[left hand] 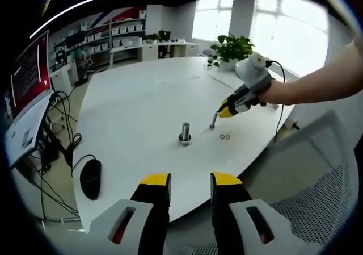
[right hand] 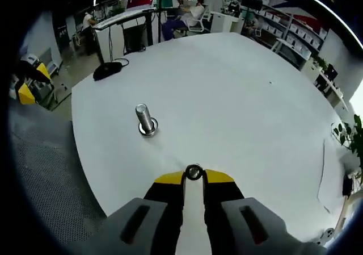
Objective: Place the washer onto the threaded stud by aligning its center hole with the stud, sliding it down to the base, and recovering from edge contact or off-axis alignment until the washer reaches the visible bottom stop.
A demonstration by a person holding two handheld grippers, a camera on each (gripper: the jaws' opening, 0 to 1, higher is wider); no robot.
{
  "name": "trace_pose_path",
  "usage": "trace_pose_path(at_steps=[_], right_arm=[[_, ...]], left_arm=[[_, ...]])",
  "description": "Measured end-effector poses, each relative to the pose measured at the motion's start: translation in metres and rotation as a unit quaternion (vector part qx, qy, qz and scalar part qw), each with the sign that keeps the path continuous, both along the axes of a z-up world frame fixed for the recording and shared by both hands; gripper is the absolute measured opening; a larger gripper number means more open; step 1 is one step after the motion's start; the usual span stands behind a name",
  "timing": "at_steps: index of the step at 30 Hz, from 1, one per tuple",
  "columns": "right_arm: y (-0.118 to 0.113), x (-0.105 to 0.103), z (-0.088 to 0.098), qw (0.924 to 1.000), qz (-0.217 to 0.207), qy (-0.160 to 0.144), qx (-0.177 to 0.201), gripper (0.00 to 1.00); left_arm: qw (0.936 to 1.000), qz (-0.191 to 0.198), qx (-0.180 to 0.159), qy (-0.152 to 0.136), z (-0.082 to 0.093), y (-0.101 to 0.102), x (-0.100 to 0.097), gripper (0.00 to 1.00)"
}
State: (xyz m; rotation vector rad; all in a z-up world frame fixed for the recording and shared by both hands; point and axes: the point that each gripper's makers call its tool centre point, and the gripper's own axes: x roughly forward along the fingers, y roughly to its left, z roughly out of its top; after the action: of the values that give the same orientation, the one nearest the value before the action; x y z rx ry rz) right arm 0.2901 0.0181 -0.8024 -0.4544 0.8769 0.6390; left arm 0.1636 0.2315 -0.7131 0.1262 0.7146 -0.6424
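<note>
Right tongs (right hand: 194, 175) pinching washer (right hand: 194, 172) at tips, hovering near side of desk (right hand: 238, 84); threaded stud (right hand: 146, 120) standing upright to left, well apart; left tongs (left hand: 190, 182) idling open, empty; advising: keep washer level, centre hole over stud axis before lowering.

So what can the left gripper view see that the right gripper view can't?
Left gripper view: two loose washers on the table, the right gripper seen from outside, a potted plant.

Right gripper view: a washer pinched between the right gripper's yellow tips, people seated at far desks.

Both: the upright threaded stud, bare of any washer, and the black mouse.
</note>
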Motion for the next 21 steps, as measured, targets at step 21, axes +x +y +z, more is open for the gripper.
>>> trace_pose_path(at_steps=[21], right_arm=[[0.0027, 0.0087, -0.0051, 0.9999, 0.0, 0.012, -0.006, 0.14]], left_arm=[[1.0, 0.002, 0.0, 0.003, -0.0008, 0.0008, 0.0005, 0.26]])
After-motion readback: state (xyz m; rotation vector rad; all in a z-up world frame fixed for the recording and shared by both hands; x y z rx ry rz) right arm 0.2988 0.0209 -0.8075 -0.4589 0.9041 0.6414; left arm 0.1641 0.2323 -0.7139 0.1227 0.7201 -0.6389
